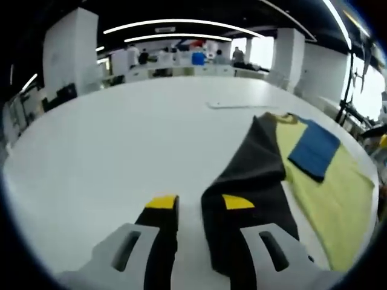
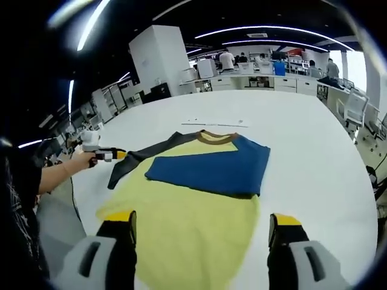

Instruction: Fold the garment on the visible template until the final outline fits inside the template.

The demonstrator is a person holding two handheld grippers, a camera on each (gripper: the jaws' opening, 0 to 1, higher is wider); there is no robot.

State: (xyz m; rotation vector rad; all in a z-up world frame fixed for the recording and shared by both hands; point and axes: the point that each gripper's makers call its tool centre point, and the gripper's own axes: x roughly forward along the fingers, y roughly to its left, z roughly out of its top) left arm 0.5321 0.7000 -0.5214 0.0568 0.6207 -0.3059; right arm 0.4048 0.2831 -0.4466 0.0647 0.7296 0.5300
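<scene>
A yellow shirt (image 2: pixel 193 223) lies flat on the white table (image 2: pixel 302 151), collar (image 2: pixel 215 138) at the far end. Its blue sleeve (image 2: pixel 211 169) is folded across the chest. The dark grey sleeve (image 2: pixel 142 156) stretches out to the left. My right gripper (image 2: pixel 202 220) is open wide above the shirt's hem, nothing between its fingers. A hand holds my left gripper (image 2: pixel 101 154) at the tip of the dark sleeve. In the left gripper view, the left gripper (image 1: pixel 199 202) is open, its right finger (image 1: pixel 237 202) over the dark sleeve (image 1: pixel 251 175), beside the yellow body (image 1: pixel 329 205) and blue sleeve (image 1: pixel 314 150).
A thin flat white strip (image 2: pixel 214 122) lies on the table beyond the collar, also seen as a strip (image 1: pixel 233 106) in the left gripper view. A person's arm (image 2: pixel 51 175) reaches in from the left. Chairs (image 2: pixel 357 103) stand off the table's right edge. Desks and people (image 2: pixel 227 59) fill the background.
</scene>
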